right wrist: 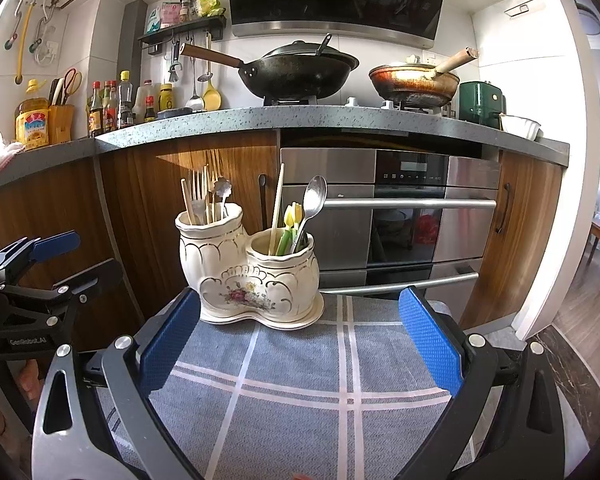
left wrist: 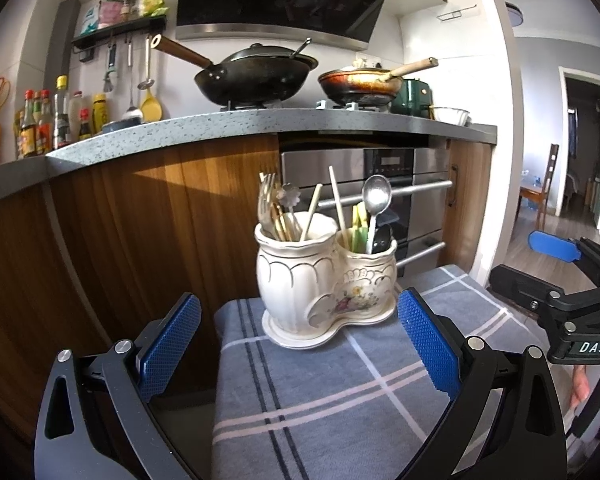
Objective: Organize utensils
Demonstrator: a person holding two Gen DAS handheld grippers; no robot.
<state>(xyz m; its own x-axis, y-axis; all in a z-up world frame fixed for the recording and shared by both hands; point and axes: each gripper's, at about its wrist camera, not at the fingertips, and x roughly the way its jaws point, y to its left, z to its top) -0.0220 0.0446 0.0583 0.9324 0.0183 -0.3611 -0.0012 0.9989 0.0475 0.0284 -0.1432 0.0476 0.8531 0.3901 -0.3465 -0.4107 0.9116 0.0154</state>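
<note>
I hold my left gripper [left wrist: 299, 322] and right gripper [right wrist: 300, 318] released, empty, before the ceramic utensil holder [right wrist: 248, 276]; spoon [right wrist: 314, 200] upright inside.

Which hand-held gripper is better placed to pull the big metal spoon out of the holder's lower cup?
Probably the right hand-held gripper: open, and the metal spoon leans toward its side. The left hand-held gripper, also open, sits nearer the taller cup.
</note>
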